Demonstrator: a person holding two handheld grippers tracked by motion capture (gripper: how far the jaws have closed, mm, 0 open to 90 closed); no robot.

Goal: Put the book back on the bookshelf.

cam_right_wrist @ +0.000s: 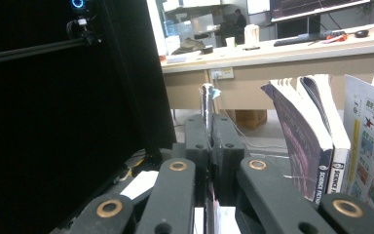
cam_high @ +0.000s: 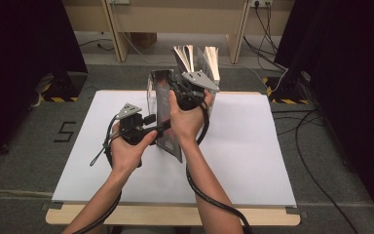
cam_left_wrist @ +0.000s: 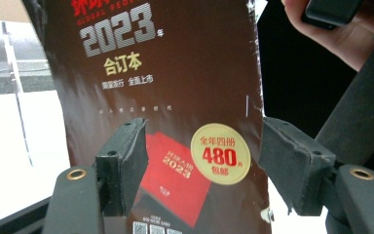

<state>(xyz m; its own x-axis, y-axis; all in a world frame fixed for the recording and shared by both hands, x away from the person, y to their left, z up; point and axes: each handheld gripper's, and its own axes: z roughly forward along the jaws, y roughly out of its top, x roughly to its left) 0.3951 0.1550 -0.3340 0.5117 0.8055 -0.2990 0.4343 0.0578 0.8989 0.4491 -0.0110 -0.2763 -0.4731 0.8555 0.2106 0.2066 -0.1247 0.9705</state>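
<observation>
Behind right tongs [cam_right_wrist: 213, 161]: upright books [cam_right_wrist: 316, 141].

- Dark maroon magazine [cam_left_wrist: 165, 97], glossy cover showing "2023" and a gold "480" sticker, stands upright above the white table [cam_high: 253, 161].
- Its top edge is pinched, its lower part hanging free.

White table sheet [cam_high: 253, 161], upright books [cam_right_wrist: 316, 141] behind, wooden desk [cam_right_wrist: 292, 53], floor cables [cam_high: 311, 131], black curtains [cam_high: 19, 58].
</observation>
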